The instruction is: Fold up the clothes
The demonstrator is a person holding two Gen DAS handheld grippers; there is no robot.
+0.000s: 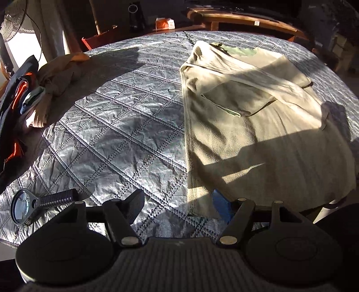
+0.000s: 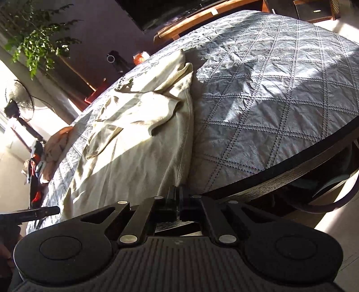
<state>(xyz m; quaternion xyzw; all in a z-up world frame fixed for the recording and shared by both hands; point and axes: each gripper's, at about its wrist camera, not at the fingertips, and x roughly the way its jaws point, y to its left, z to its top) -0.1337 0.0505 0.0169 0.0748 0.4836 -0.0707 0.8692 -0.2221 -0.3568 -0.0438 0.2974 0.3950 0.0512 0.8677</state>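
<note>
A pale beige long-sleeved garment (image 1: 258, 134) lies spread on the grey quilted table cover (image 1: 116, 125), its sleeves folded across the body. My left gripper (image 1: 179, 202) is open at the garment's near hem, one finger on the bare cover, the blue-padded finger (image 1: 221, 203) at the hem's left corner. In the right wrist view the same garment (image 2: 139, 139) runs away from me. My right gripper (image 2: 178, 195) is shut on the hem's near right corner at the table edge.
A pile of other clothes (image 1: 33, 94), brown, orange, dark and blue, sits at the table's left edge. A magnifying glass (image 1: 36, 204) lies near my left gripper. A fan (image 2: 20, 98), a plant (image 2: 38, 38) and wooden furniture (image 1: 242, 20) stand beyond the table.
</note>
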